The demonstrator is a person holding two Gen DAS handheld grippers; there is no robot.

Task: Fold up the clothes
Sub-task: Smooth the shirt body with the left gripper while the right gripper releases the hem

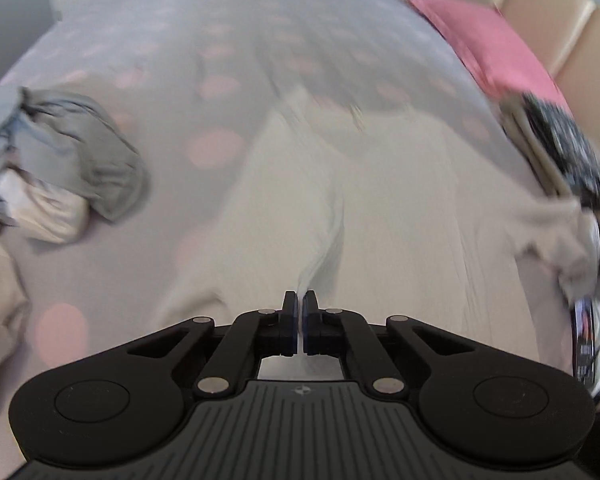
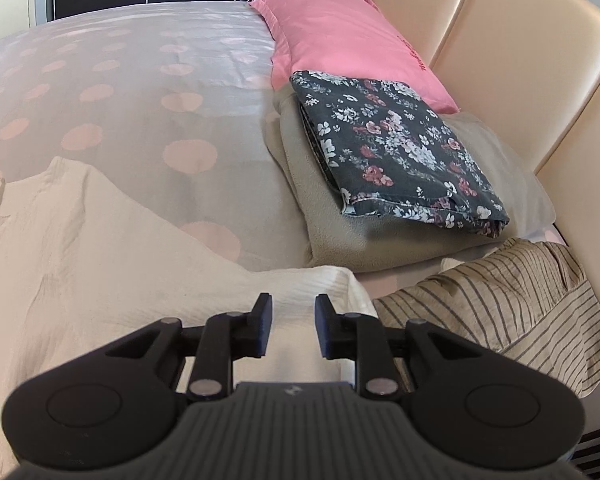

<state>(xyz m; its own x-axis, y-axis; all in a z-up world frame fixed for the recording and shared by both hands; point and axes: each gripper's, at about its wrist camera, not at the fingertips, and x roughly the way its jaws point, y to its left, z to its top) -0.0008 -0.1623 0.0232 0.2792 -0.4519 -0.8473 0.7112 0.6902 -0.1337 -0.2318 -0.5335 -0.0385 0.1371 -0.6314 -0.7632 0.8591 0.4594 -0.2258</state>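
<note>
Left wrist view: your left gripper (image 1: 302, 300) pinches a ridge of the cream shirt (image 1: 380, 216).
Right gripper (image 2: 291, 314): parted, empty.
Risk: thin pinch could slip if you tug.

Your left wrist camera looks steeply down along its fingers from close above the cream garment (image 1: 380, 208), facing across the dotted bedspread (image 1: 148, 52) toward the far wall, its picture smeared. Your right wrist camera sits just as near, tilted down toward the headboard (image 2: 512, 40). Both views share that garment, the bedspread, the pink pillow (image 2: 340, 40) and the floral folded cloth (image 2: 396, 144)
</note>
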